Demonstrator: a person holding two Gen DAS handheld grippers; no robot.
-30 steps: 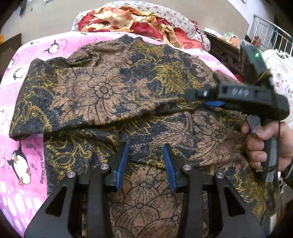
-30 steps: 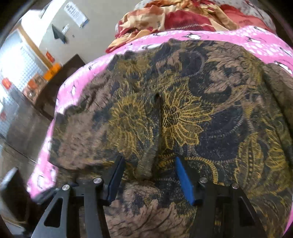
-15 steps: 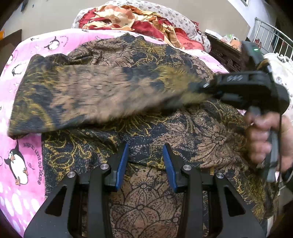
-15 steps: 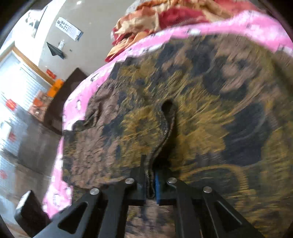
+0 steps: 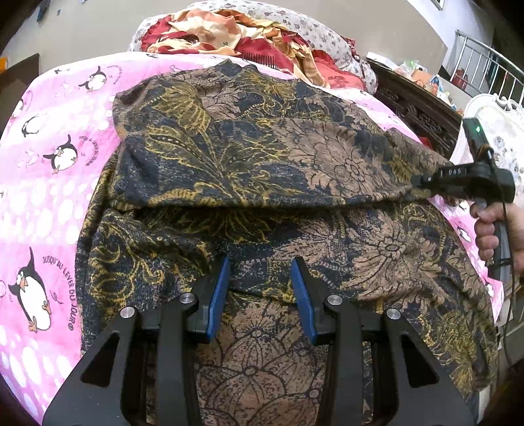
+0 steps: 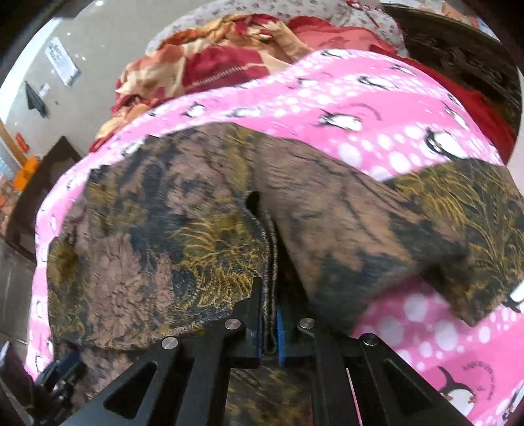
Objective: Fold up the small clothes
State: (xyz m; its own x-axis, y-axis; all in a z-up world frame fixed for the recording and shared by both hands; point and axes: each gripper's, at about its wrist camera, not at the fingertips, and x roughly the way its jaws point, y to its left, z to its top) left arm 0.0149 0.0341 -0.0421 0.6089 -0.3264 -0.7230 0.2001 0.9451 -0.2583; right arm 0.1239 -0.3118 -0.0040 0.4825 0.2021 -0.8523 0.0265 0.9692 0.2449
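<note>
A brown, black and gold floral garment [image 5: 262, 157] lies spread on a pink penguin blanket [image 5: 49, 196]. Its upper layer is pulled taut toward the right, where my right gripper [image 5: 417, 182] pinches its edge, held by a hand [image 5: 488, 229]. In the right wrist view that gripper [image 6: 269, 321] is shut on a gathered seam of the garment [image 6: 163, 245], which is blurred. My left gripper [image 5: 260, 288] stands low over the near part of the garment, its blue pads apart, with a flat hem running between them unpinched.
A heap of red and orange bedding [image 5: 229, 29] lies at the back of the bed. Dark carved wooden furniture [image 5: 419, 105], a white carved chair back [image 5: 497, 108] and a metal railing [image 5: 484, 55] stand at the right. The blanket [image 6: 360, 108] shows bare beyond the garment.
My right gripper closed on the garment's edge and moved right and slightly up, dragging the upper layer with it. More pink blanket shows at the left. The left gripper stayed still.
</note>
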